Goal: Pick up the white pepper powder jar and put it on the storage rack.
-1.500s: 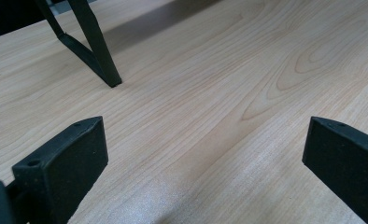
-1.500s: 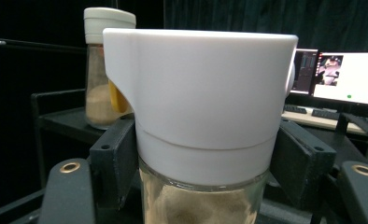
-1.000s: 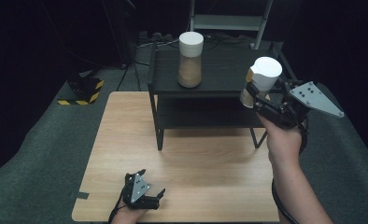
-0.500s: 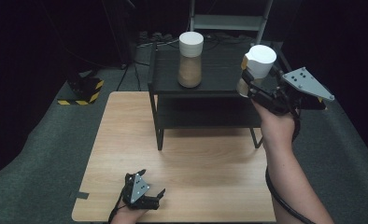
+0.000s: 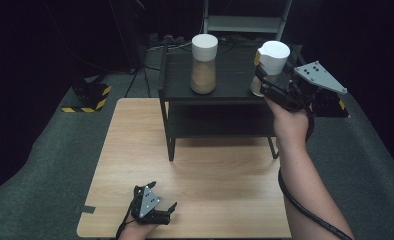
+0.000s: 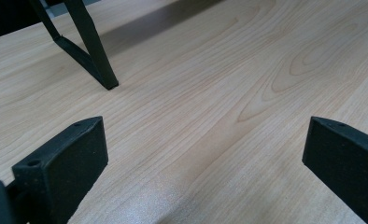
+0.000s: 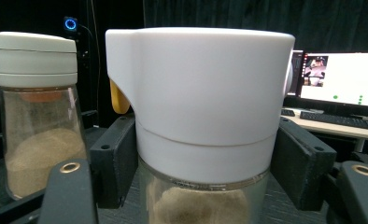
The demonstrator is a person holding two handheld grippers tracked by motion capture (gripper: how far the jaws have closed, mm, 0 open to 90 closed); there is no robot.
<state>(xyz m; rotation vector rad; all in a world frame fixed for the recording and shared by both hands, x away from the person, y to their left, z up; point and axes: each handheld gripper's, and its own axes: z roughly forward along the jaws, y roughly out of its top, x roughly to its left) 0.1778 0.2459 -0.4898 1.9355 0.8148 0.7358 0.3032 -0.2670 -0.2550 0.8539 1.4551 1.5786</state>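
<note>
My right gripper (image 5: pixel 265 82) is shut on a glass jar with a white lid (image 5: pixel 273 56) and holds it over the right end of the black shelf's top (image 5: pixel 232 75). In the right gripper view both black pads (image 7: pixel 114 158) press the jar (image 7: pixel 201 112) just under its lid, with brown powder showing inside the glass. A second white-lidded jar (image 5: pixel 204 64) of brown powder stands on the shelf top to the left, and it appears as a jar (image 7: pixel 35 107) at the left of the right gripper view. My left gripper (image 5: pixel 160 207) rests low at the table's front edge, open, with bare wood between its jaws.
The black two-tier shelf stands on the far half of the wooden table (image 5: pixel 135 150); one of its legs (image 6: pixel 91 44) shows in the left gripper view. A yellow-and-black striped block (image 5: pixel 87 97) lies on the floor at the left. A lit monitor (image 7: pixel 341 77) sits behind the held jar.
My right gripper has carried the jar up and to the left, toward the shelf top. The left gripper has stayed put.
</note>
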